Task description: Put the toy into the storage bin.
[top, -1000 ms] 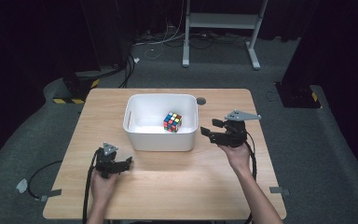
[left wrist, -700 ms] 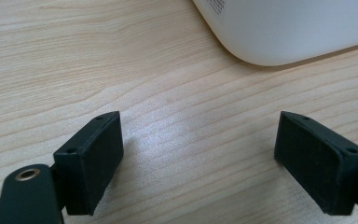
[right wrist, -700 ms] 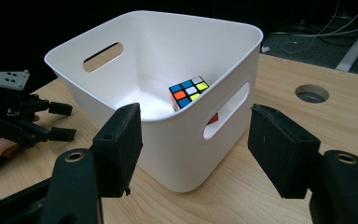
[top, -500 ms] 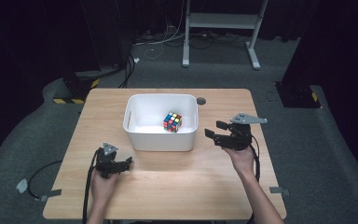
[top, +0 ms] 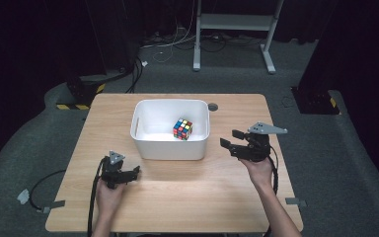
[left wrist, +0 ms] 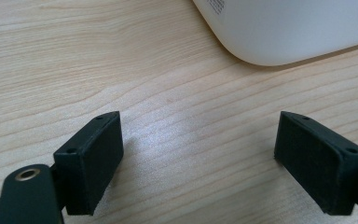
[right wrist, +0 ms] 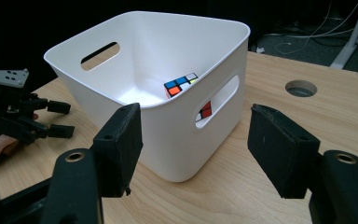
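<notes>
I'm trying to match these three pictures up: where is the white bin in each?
High view: bin at mid-table, cube inside.
Left gripper view: its rounded corner at top right.
Right gripper view: bin at centre, cube inside.
Shared landmark: the wooden table under it.

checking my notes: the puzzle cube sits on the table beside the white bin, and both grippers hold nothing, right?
Not quite. The puzzle cube lies inside the white bin, not beside it, as the high view shows. The rest stands: both grippers hold nothing.
</notes>
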`<state>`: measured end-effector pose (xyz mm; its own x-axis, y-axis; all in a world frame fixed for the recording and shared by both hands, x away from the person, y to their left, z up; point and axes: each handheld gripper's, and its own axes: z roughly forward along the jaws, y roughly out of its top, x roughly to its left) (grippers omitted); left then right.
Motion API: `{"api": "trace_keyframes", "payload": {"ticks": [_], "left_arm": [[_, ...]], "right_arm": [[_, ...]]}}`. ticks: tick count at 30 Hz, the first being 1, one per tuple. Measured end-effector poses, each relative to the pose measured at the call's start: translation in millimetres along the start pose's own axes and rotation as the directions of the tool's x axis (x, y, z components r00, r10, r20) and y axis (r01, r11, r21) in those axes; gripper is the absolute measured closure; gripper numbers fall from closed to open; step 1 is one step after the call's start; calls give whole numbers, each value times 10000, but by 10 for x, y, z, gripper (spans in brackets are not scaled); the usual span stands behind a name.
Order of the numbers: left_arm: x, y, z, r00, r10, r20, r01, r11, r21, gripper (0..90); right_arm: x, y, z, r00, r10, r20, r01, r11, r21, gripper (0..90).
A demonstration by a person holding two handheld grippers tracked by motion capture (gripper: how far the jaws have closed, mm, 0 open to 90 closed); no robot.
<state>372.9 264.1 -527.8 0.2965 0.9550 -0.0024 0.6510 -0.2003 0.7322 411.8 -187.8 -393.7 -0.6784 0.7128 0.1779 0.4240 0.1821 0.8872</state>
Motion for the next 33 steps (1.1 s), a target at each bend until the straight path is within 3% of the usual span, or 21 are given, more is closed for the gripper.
{"api": "trace_keyframes", "payload": {"ticks": [33], "left_arm": [[-1,0,0,10000,-3,-5,3,10000,2,157]], "right_arm": [[-60,-303,-162,9988,336,343,-335,9994,-39,351]]}}
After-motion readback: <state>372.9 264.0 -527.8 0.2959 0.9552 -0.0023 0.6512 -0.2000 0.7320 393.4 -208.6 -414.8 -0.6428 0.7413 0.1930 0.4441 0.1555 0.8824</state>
